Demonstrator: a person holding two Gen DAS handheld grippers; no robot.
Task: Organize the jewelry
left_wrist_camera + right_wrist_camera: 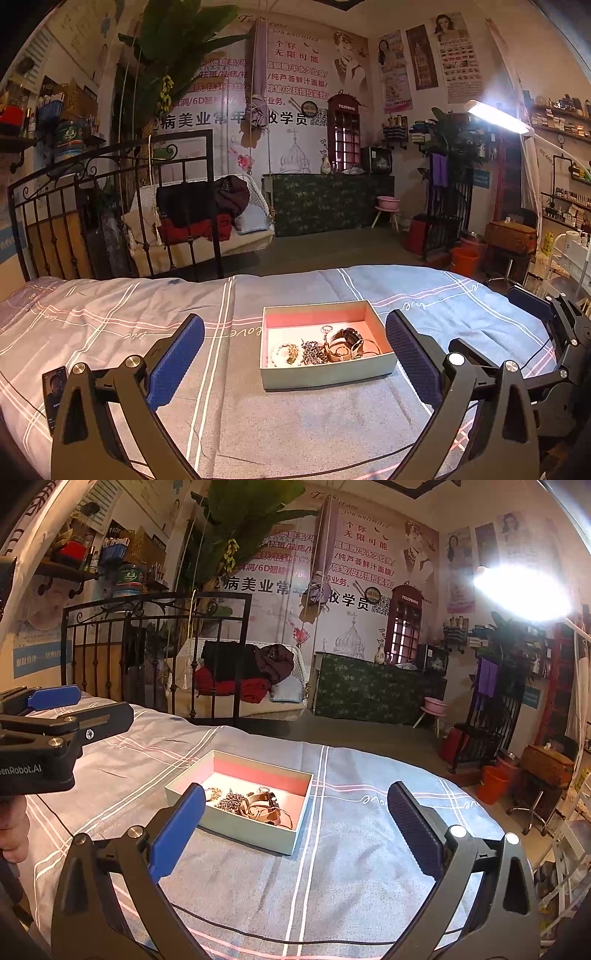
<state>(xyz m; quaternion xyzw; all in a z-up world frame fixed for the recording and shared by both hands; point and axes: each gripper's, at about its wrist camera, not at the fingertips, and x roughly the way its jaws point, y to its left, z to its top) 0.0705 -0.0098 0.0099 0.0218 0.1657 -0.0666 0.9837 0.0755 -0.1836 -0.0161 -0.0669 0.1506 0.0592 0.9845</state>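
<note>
Box [325, 373] of jewelry [325, 349] on bed, long axis crosswise, left gripper [295, 354] and right gripper [295, 823] fingers spread, empty

Jewelry [325, 347] in the open box [328, 374] is tangled, pieces too small to distinguish; the phone [55, 391] is partly hidden behind the left tool [295, 363].

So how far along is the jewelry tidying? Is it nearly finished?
It looks close to finished. A watch, a bead bracelet, a dark bead chain and a ring all lie inside the box on the bed. Both the left gripper and the right gripper are open and empty. No loose jewelry shows on the bedspread, so little seems left.
</note>
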